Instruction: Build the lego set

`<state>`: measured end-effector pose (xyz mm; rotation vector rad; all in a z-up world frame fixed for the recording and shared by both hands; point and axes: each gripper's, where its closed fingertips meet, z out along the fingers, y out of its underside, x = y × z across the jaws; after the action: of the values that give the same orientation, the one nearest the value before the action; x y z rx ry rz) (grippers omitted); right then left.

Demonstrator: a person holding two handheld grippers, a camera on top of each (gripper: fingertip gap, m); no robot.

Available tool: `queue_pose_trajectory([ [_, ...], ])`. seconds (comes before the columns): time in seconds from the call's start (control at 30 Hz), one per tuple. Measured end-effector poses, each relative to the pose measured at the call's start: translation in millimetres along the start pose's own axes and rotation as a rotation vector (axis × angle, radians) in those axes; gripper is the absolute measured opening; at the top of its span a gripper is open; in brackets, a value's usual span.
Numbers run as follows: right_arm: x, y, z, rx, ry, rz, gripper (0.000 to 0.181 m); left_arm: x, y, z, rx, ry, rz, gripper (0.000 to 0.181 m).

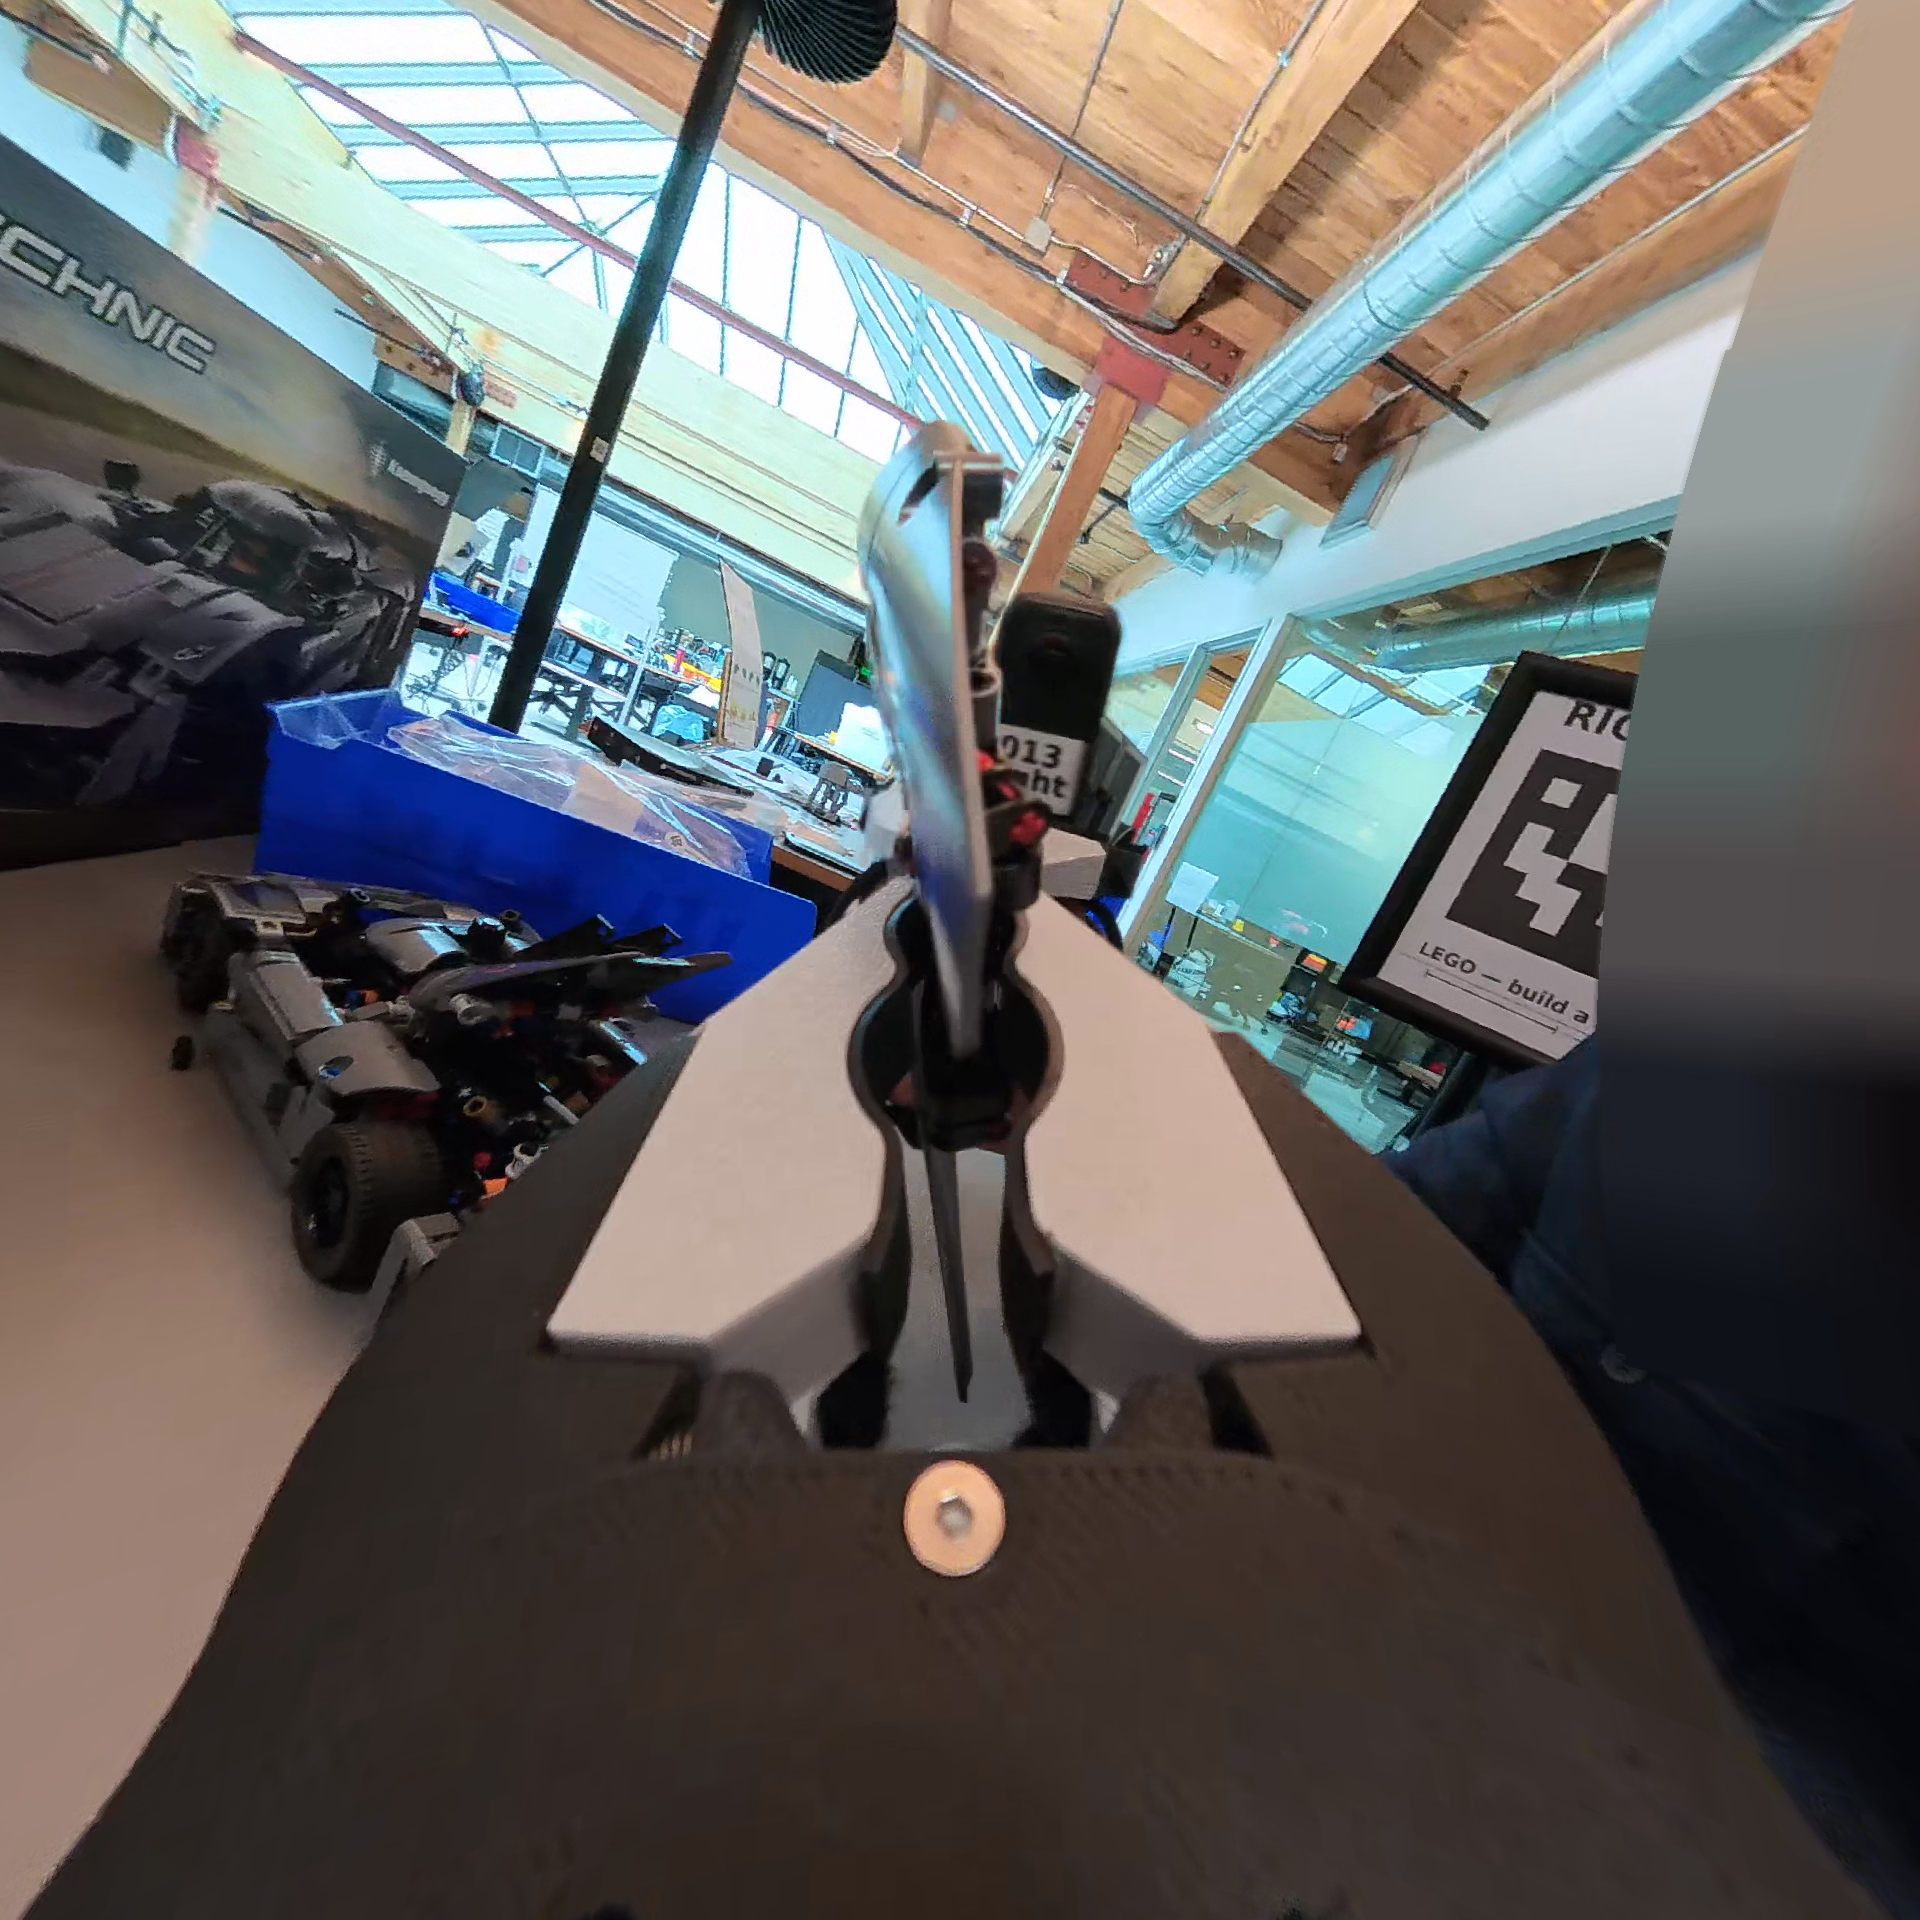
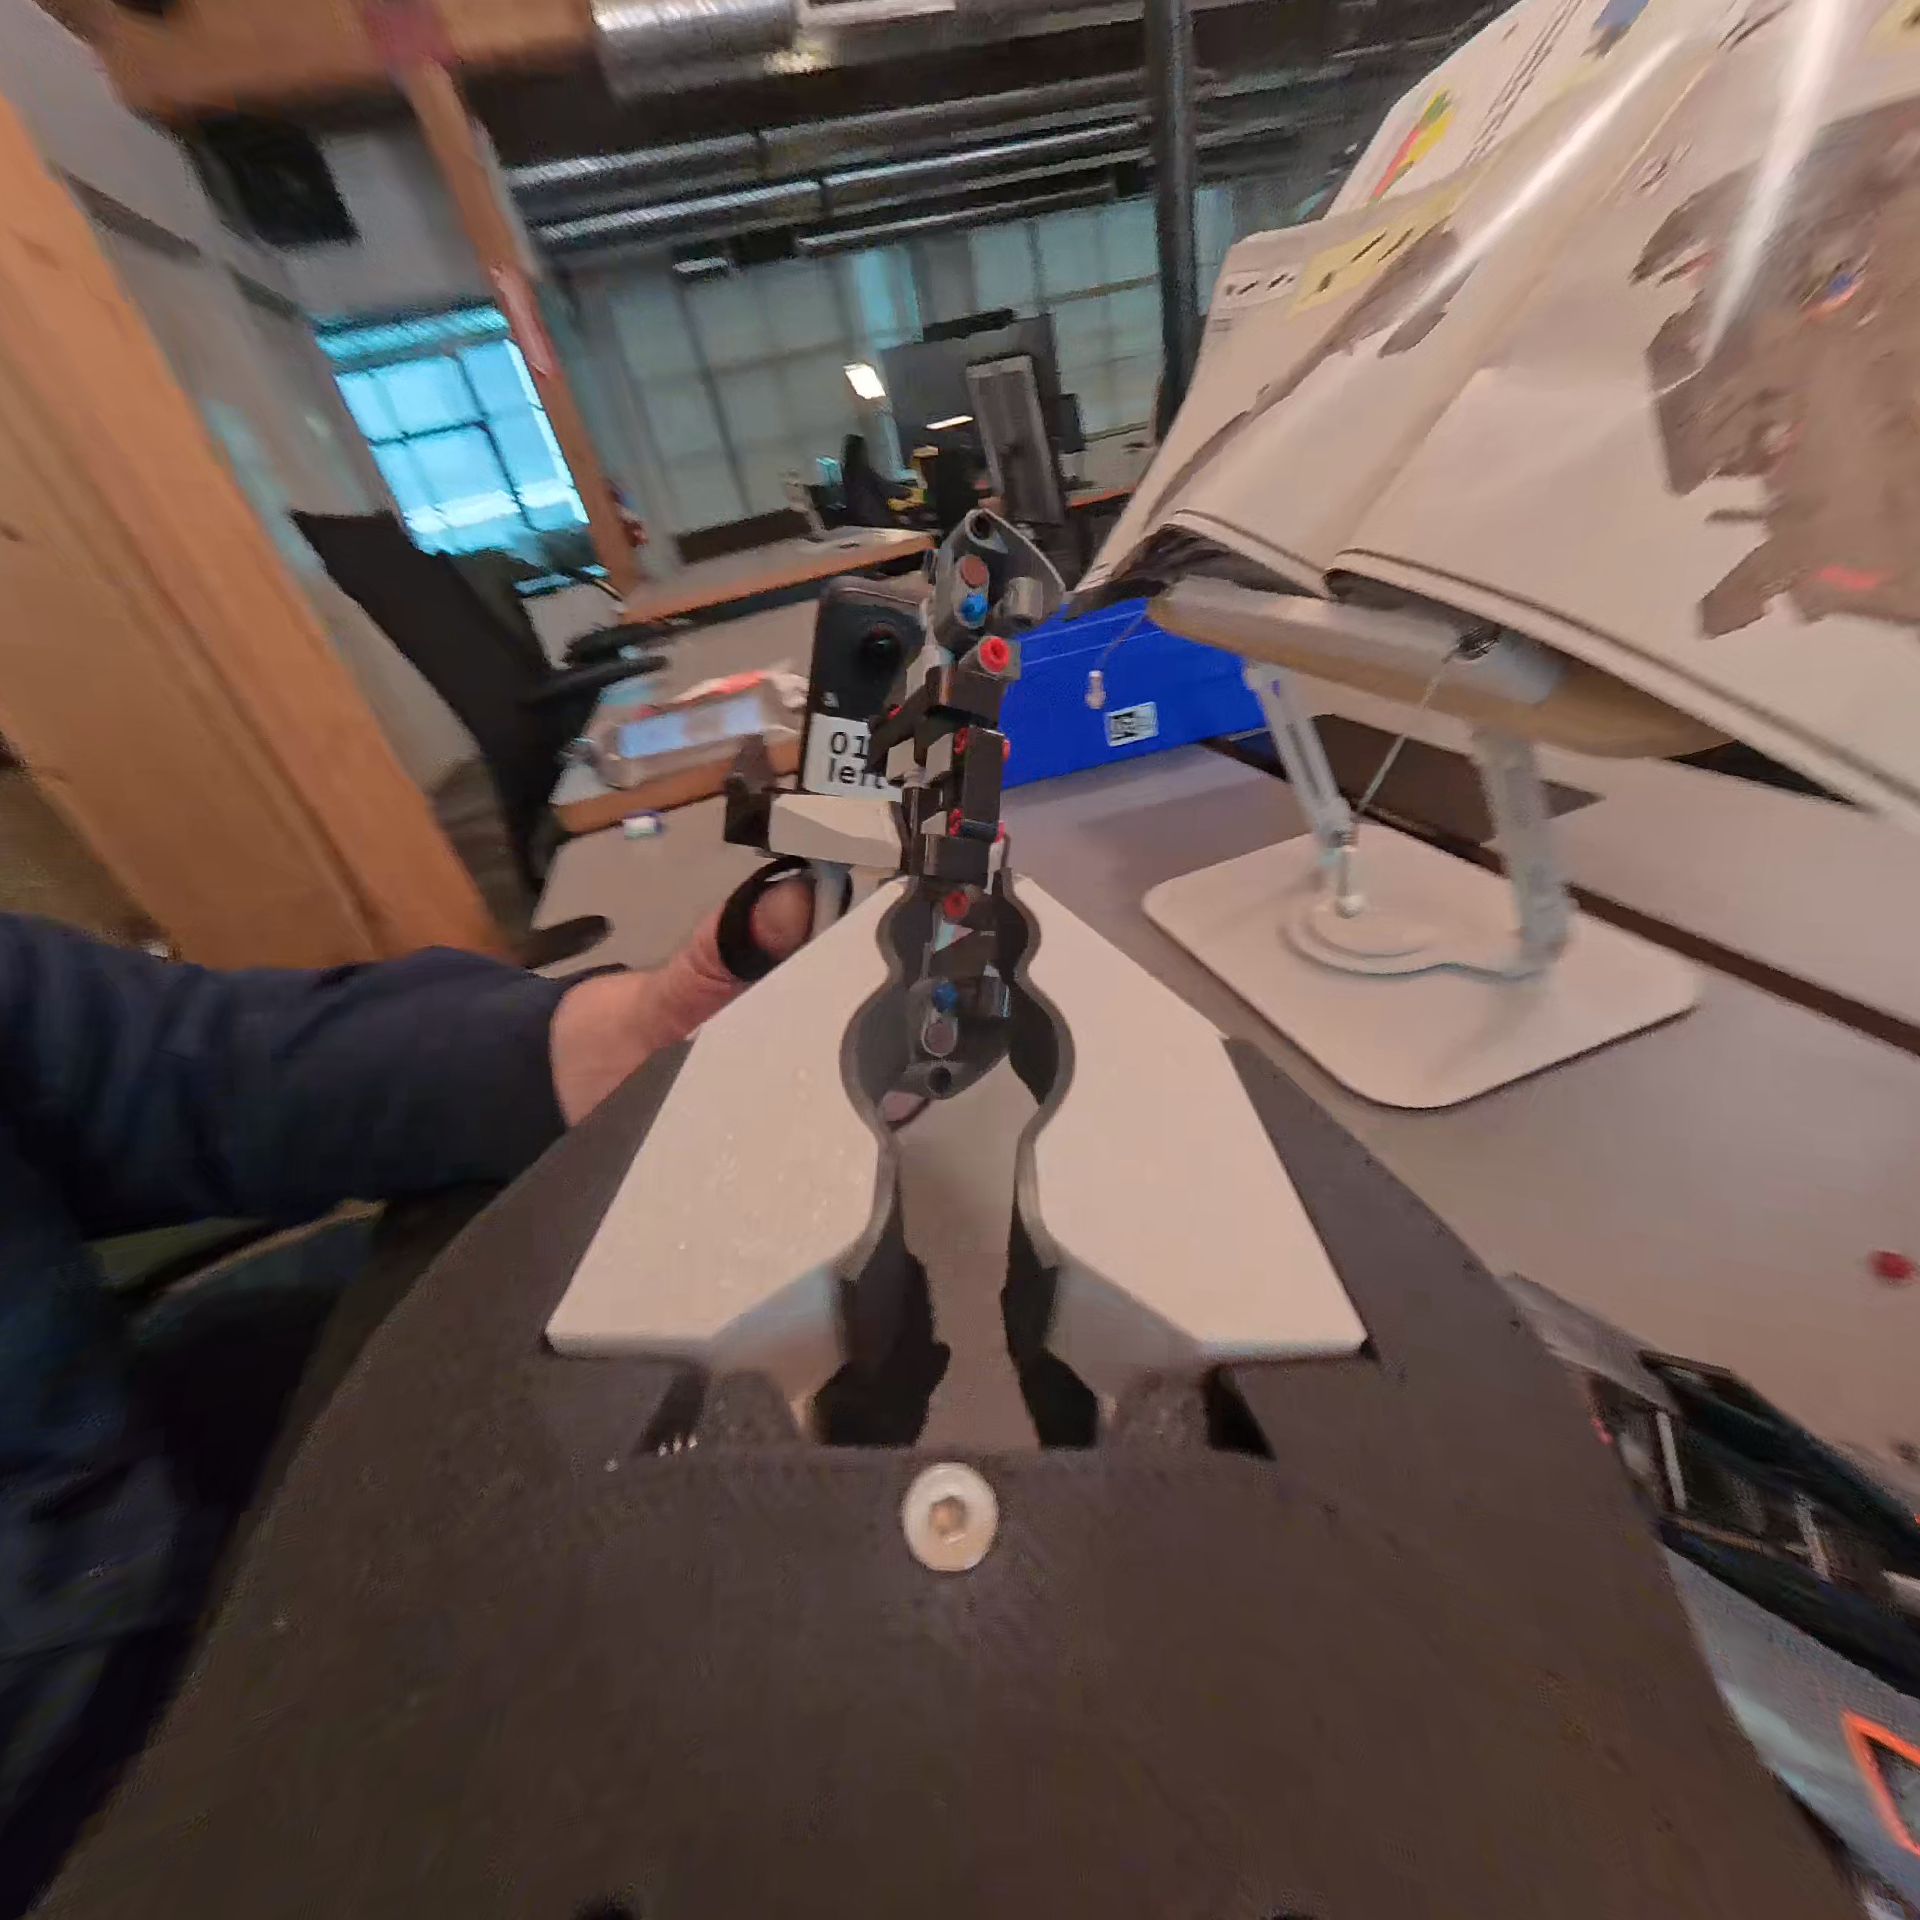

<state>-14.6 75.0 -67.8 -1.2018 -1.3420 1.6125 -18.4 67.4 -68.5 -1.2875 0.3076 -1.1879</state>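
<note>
My left gripper (image 1: 951, 920) is shut on a Lego sub-assembly (image 1: 925, 675), a curved grey panel on black beams with red pins, and holds it upright in the air. My right gripper (image 2: 951, 914) is shut on the lower end of the same sub-assembly (image 2: 966, 748), which shows its black side with red and blue pins. The two grippers face each other. The left gripper's white finger (image 2: 831, 831) clamps the piece from the far side, with a person's hand (image 2: 665, 997) behind it. The part-built grey and black Lego car (image 1: 395, 1049) lies on the table to the left, below the grippers.
A blue bin (image 1: 499, 831) with clear bags stands behind the car, next to the Lego box (image 1: 187, 582) and a black pole (image 1: 623, 374). An open instruction booklet (image 2: 1558, 395) rests on a white stand (image 2: 1434, 987) at right. A framed marker sign (image 1: 1527, 862) stands far right. Only a small space, under 4 cm, lies between the two pairs of fingers.
</note>
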Motion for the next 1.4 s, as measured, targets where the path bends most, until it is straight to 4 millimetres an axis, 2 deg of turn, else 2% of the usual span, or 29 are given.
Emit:
queue_pose_trajectory([
  [0.37, -12.0, 0.0, -1.6, 0.044, -0.221, 0.217, 0.008, 8.9, -1.5, -0.4, -0.008, 0.043, 0.024, 0.007],
  [0.53, -5.7, 2.2, -0.7, 0.011, -0.111, 0.107, 0.008, 3.3, -0.6, -0.7, -0.012, 0.008, 0.025, 0.007],
  [0.67, 5.3, 4.4, -1.2, -0.04, 0.061, -0.078, 0.008, -1.8, 2.1, 1.7, -0.022, -0.043, 0.039, 0.006],
  [0.77, 12.2, 7.1, -0.4, -0.106, 0.22, -0.29, 0.007, -7.3, 2.8, 1.7, -0.014, -0.076, 0.028, 0.006],
  [0.83, 17.3, 8.8, 0.0, -0.172, 0.353, -0.48, 0.007, -10.8, 3.4, 1.5, -0.009, -0.093, 0.015, 0.006],
  [0.93, 23.5, 8.8, 1.1, -0.313, 0.595, -0.89, 0.008, -15.5, 3.8, 0.4, 0.007, -0.105, -0.015, 0.006],
  [1.0, 24.2, 8.9, 3.8, -0.338, 0.643, -0.982, 0.008, -17.8, 2.1, -2.6, 0.02, -0.111, -0.027, 0.007],
  [1.07, 23.7, 8.1, 5.3, -0.289, 0.599, -0.915, 0.008, -18.3, 0.9, -3.9, 0.019, -0.114, -0.021, 0.007],
  [1.27, 14.3, 7.5, 3.7, -0.113, 0.284, -0.369, 0.011, -14.0, -2.3, -4.7, 0.017, -0.097, 0.008, 0.006],
  [1.4, 12.9, 9.9, 3.0, -0.065, 0.135, -0.119, 0.011, -13.7, -1.7, -4.9, 0.011, -0.089, 0.012, 0.006],
])
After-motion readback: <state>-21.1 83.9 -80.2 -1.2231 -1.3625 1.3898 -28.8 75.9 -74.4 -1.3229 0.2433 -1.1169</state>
